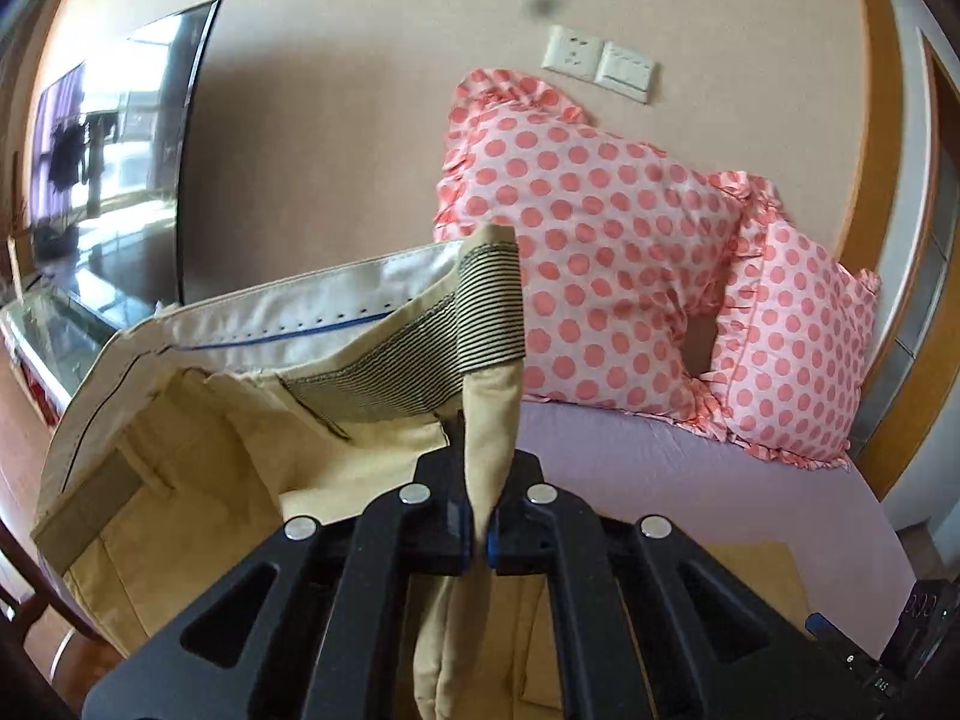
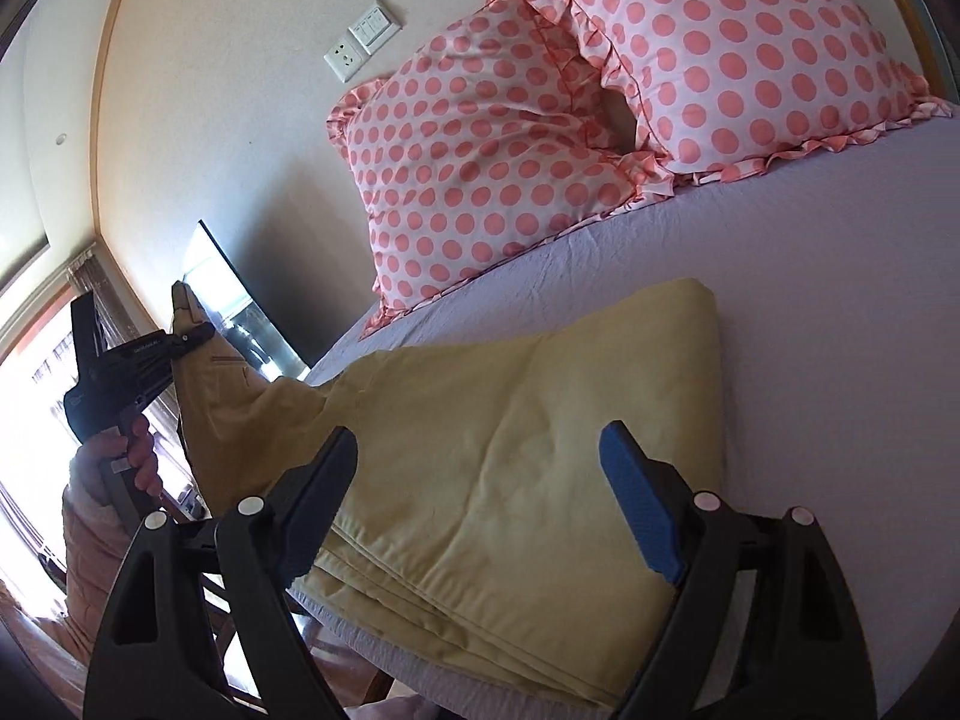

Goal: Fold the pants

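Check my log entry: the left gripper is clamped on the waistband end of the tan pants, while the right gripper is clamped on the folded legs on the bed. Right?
Not quite. The right gripper is open over the folded tan pants, as the right wrist view shows. The left gripper is clamped near the waistband, as stated.

The pinched fold of the pants (image 1: pixel 489 450) is hidden between the left tongs (image 1: pixel 480 531). Below them the cloth is cut off by the frame's lower edge. In the right view, the pants' near hem is covered by the right tongs (image 2: pixel 480 504), whose bodies are also cut off below.
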